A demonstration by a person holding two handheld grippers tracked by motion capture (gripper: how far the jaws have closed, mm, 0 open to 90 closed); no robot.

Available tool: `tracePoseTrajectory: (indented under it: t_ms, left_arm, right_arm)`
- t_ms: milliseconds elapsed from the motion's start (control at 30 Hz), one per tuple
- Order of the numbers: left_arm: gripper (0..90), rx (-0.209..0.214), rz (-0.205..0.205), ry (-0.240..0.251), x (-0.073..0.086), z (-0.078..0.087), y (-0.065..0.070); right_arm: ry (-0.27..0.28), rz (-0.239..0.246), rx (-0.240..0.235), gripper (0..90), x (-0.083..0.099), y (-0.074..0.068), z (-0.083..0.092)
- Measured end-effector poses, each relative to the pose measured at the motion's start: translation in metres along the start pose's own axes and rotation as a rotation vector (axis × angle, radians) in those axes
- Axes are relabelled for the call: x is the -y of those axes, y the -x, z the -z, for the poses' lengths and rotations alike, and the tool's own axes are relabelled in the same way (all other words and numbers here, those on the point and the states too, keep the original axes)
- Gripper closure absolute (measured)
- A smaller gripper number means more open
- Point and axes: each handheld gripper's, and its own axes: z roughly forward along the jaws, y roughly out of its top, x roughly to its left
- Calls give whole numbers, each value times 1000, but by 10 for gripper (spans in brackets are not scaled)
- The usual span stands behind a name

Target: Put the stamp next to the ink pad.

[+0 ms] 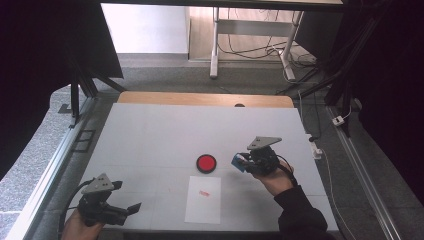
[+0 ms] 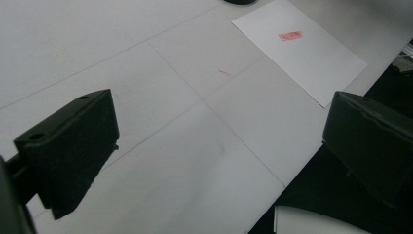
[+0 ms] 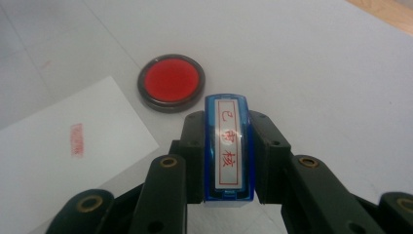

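Blue plastic sits clamped between the jaws of the right gripper (image 3: 229, 195): a narrow stamp (image 3: 228, 148) held by its long sides, its labelled back facing up toward the gripper's camera. Just ahead of it and a little to the left lies the round red ink pad (image 3: 171, 82), and further left, nearer the person, the white sheet of paper (image 3: 58, 161) already carrying one red imprint (image 3: 77, 140).

My worry is the hold. The stamp is slim and smooth-sided, so pressing it down at a slant could let it twist or slide in the jaws and leave a smeared or half-printed mark. Coming down off-centre on the pad could also nudge the light tin across the tabletop (image 1: 150, 135).

That hand hangs above the tabletop, right of the pad, wrist bent and gripper tilted down.

The left gripper (image 2: 214, 161) rests low at the near left corner, jaws wide apart, nothing between them.
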Motion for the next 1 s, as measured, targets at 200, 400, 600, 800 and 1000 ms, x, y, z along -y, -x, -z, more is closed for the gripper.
tracePoseTrajectory:
  t_ms: [200,400,600,800,1000]
  left_arm:
    - [4,3,5,-1,0,0,0]
    - [5,9,6,-2,0,0,-1]
    - [7,10,7,-4,0,0,-1]
    - [9,11,8,-4,0,-1,-1]
    - [10,13,6,-8,0,-1,-1]
  right_arm:
    - [-28,-5,21,701,5,8,-4]
    - [-57,-13,36,702,11,15,-9]
    - [-73,-18,50,701,15,20,-15]
    - [-91,-39,51,701,18,24,-20]
    - [-101,-46,46,700,21,26,-24]
